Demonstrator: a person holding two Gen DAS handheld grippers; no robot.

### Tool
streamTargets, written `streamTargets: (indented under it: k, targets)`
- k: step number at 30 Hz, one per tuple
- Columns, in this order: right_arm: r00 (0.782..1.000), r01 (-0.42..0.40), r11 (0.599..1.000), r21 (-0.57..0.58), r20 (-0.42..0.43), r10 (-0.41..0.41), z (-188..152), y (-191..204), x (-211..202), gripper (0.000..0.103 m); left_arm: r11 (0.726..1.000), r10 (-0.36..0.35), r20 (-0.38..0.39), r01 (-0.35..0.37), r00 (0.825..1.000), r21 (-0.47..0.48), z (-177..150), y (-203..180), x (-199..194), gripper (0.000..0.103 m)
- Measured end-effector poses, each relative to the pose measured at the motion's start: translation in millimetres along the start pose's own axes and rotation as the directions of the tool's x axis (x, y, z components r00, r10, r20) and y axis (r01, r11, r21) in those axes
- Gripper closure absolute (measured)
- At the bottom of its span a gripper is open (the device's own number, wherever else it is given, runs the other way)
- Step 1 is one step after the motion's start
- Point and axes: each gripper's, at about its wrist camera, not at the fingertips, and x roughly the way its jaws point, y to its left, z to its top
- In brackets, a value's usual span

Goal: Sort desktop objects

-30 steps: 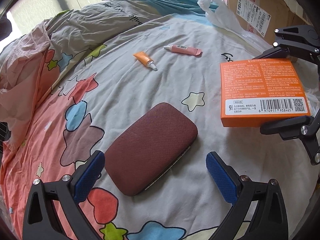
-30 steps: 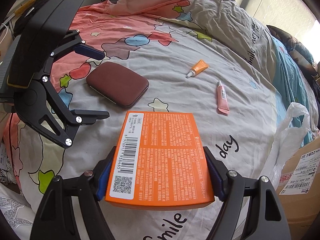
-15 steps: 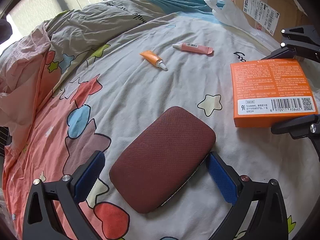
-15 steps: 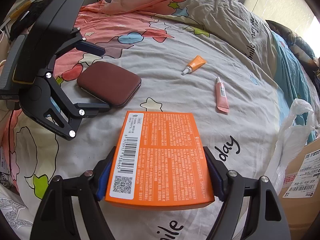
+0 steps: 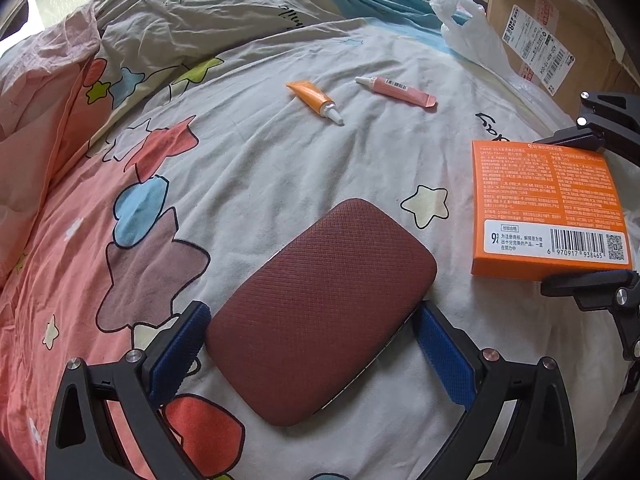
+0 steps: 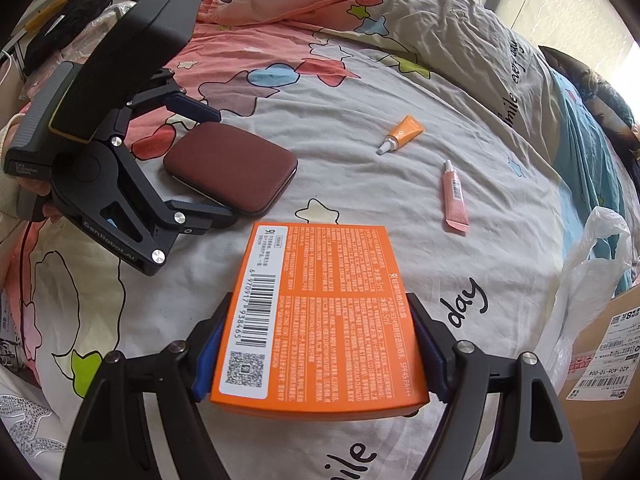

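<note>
Closest in the right wrist view, the right tongs [image 6: 318,352] clamp the orange box [image 6: 320,316] by its two long sides, the blue pads pressed flat against its edges; the box lies level with its printed back and barcode facing up, its far end jutting out past the fingertips over the bed sheet [image 6: 360,92]; in the left wrist view, the left tongs [image 5: 310,354] stand wide apart astride the near end of the maroon case [image 5: 320,312], one blue pad just beside each of its sides; whether either pad touches the case cannot be told, and the case lies flat on the sheet, angled away towards the right; to the right of the left tongs, the same orange box [image 5: 548,208] shows between the black fingers of the right tongs [image 5: 588,216]; beyond the case and well apart from both tongs, the orange tube [image 5: 314,102] lies with its white cap pointing back towards the left tongs; just right of it the pink tube [image 5: 396,91] lies crosswise, cap to the left; further still, past the right tongs, a white plastic bag [image 5: 472,36] rests against a cardboard carton [image 5: 560,36] with shipping labels; at the far edge a crumpled duvet [image 5: 180,28] is heaped on the bed.
</note>
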Motion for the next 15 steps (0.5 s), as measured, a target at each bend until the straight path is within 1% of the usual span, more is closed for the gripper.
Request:
streamTargets:
  k: [2,3,5,6,7,9,10,15]
  targets:
    - [1.000,-0.001,1.000,-0.002,-0.001,0.001,-0.7,1.2,-0.7,0.027,1.000,-0.001,-0.017,0.001,1.000,-0.011,0.5,-0.6,-0.8,0.001]
    - [1.000,0.000,1.000,-0.003,-0.002,0.000,-1.2,1.7,-1.1,0.027,1.000,-0.002,-0.025,0.002,1.000,-0.017,0.7,-0.9,-1.2,0.004]
    - [1.000,-0.001,1.000,-0.003,-0.002,0.001,-2.1,2.5,-2.3,0.027,1.000,-0.019,-0.030,0.019,0.999,-0.002,0.3,-5.1,-5.4,0.016]
    - [1.000,-0.002,1.000,-0.003,-0.001,0.002,-2.5,2.6,-3.1,0.027,1.000,-0.022,-0.030,0.022,0.999,0.014,-0.3,-9.1,-8.0,0.027]
    - [1.000,-0.002,1.000,-0.002,0.001,0.002,-2.8,2.7,-4.0,0.027,0.999,-0.025,-0.030,0.026,0.999,0.030,-1.0,-13.1,-10.6,0.033]
    - [1.000,-0.003,1.000,-0.002,0.004,0.003,-3.1,3.1,-5.6,0.027,0.998,-0.004,-0.031,0.006,1.000,0.069,-3.9,-22.4,-15.0,0.035]
    - [1.000,-0.004,1.000,-0.002,0.006,0.004,-3.2,3.4,-6.3,0.027,0.997,-0.006,-0.037,0.009,0.999,0.078,-5.9,-25.3,-16.2,0.035]
    - [1.000,-0.008,1.000,-0.004,0.012,0.008,-5.0,5.6,-9.4,0.027,0.998,-0.014,-0.037,0.016,0.999,0.064,-10.4,-27.6,-18.5,0.035]
